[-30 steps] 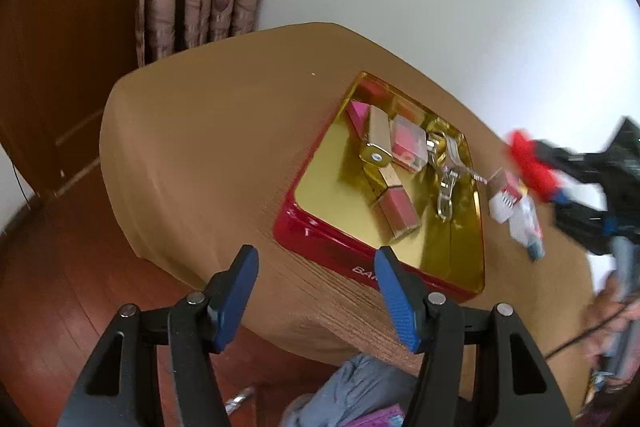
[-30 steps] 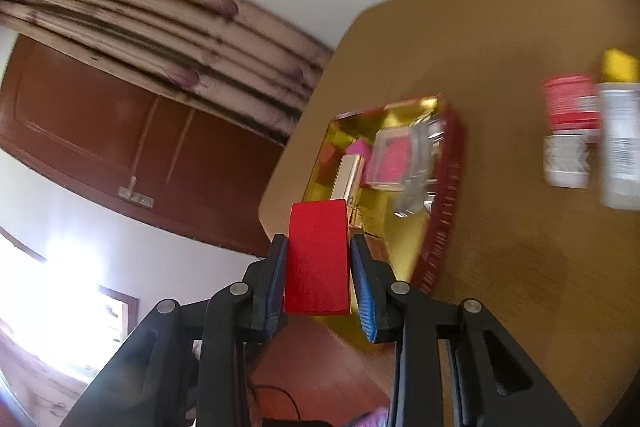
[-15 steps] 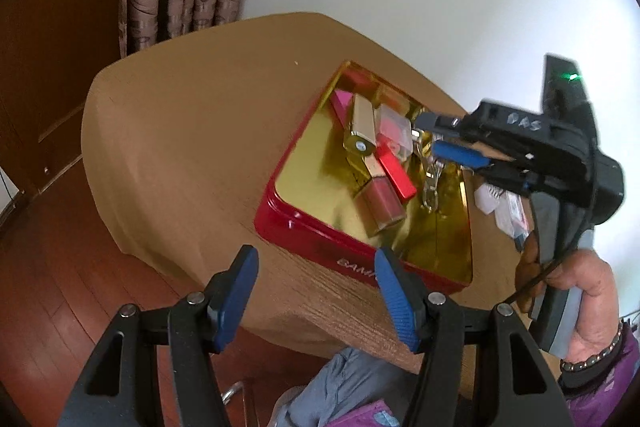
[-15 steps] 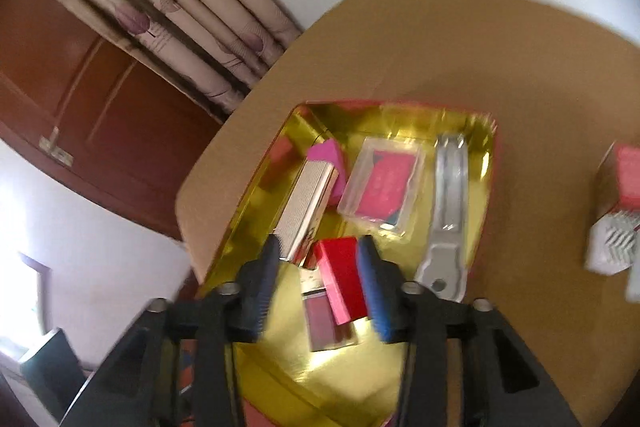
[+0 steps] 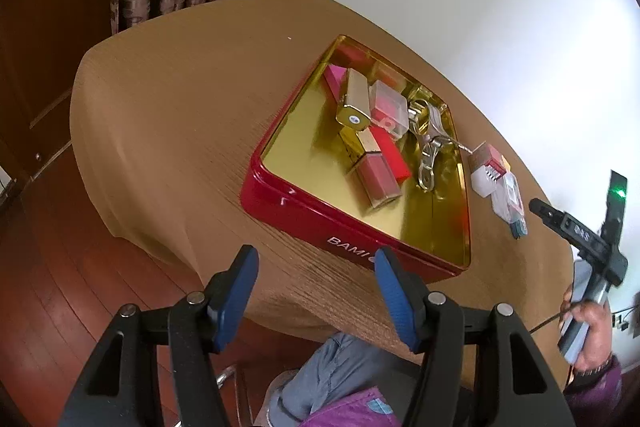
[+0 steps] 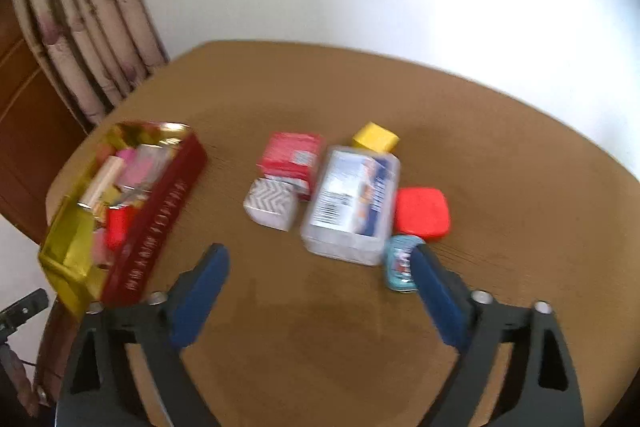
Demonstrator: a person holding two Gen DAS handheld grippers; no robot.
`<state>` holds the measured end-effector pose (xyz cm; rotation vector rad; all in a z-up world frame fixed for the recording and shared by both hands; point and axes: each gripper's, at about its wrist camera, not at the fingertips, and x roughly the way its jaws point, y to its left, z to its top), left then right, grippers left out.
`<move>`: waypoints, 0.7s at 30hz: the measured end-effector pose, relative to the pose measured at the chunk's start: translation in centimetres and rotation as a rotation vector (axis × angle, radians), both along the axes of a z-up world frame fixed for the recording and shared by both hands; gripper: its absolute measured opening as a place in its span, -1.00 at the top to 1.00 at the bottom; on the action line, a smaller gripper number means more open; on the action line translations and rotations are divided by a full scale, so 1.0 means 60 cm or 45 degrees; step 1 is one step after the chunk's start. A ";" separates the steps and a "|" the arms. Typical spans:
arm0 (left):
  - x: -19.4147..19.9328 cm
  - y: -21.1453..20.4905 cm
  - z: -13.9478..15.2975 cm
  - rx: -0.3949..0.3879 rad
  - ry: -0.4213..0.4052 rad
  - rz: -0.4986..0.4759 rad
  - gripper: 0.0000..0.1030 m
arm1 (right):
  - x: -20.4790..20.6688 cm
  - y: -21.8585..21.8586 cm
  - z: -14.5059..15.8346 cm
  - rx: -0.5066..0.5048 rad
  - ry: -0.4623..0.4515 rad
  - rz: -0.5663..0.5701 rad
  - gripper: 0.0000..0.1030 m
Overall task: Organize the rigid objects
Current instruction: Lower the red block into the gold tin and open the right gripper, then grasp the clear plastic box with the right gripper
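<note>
Two grippers are in our hands, one for each. Our left gripper (image 5: 316, 287) hangs over the near edge of the table (image 5: 168, 99), just in front of the red tin (image 5: 304, 215). Its blue fingers (image 5: 236, 291) are spread apart and nothing is between them.

Our right gripper (image 6: 320, 299) is over the bare brown cloth in the middle of the table. Its jaws have just been opening, and they grip nothing.

Inside the gold tin, which sits close to the near edge, we see a red block (image 5: 390, 151) lying across a pink bottle (image 5: 376, 179). A gold tube (image 5: 354, 99), a clear box (image 5: 388, 103) and some keys (image 5: 430, 143) lie there too.

Outside the tin, in a bunch near the middle of the table, sit a red packet (image 6: 290, 157), a grey zigzag box (image 6: 270, 203), a clear case (image 6: 352, 203), a yellow cube (image 6: 376, 137), a red pad (image 6: 422, 213) and a small blue thing (image 6: 400, 263). That view is blurry.
</note>
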<state>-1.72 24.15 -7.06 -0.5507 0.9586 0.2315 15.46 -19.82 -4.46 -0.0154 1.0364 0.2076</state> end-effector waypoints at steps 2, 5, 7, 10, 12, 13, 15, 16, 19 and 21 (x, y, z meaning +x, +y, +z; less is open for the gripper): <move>0.002 -0.004 -0.001 0.013 0.009 -0.007 -0.21 | 0.013 -0.002 -0.006 0.002 0.009 -0.003 -0.44; 0.008 -0.008 -0.010 0.012 0.043 -0.024 -0.21 | 0.031 0.001 -0.012 -0.037 0.028 -0.003 -0.30; 0.010 -0.008 -0.015 0.003 0.057 -0.031 -0.21 | 0.033 0.004 -0.014 -0.031 0.040 0.001 -0.30; 0.010 -0.006 -0.016 -0.004 0.053 -0.034 -0.21 | 0.041 0.004 -0.021 -0.030 0.056 -0.011 -0.30; 0.010 -0.006 -0.019 -0.006 0.060 -0.038 -0.21 | 0.052 0.005 -0.027 -0.025 0.084 -0.015 -0.30; 0.011 -0.006 -0.020 -0.011 0.065 -0.042 -0.21 | 0.057 0.007 -0.032 -0.019 0.098 -0.020 -0.30; 0.012 -0.005 -0.024 -0.024 0.079 -0.050 -0.21 | 0.066 0.015 -0.040 -0.066 0.119 -0.030 -0.30; 0.013 -0.005 -0.025 -0.028 0.083 -0.053 -0.21 | 0.070 0.020 -0.044 -0.076 0.130 -0.032 -0.30; 0.013 -0.004 -0.025 -0.032 0.080 -0.054 -0.21 | 0.083 0.028 -0.058 -0.092 0.167 -0.037 -0.30; 0.014 -0.003 -0.026 -0.033 0.086 -0.055 -0.21 | 0.091 0.034 -0.068 -0.106 0.189 -0.039 -0.23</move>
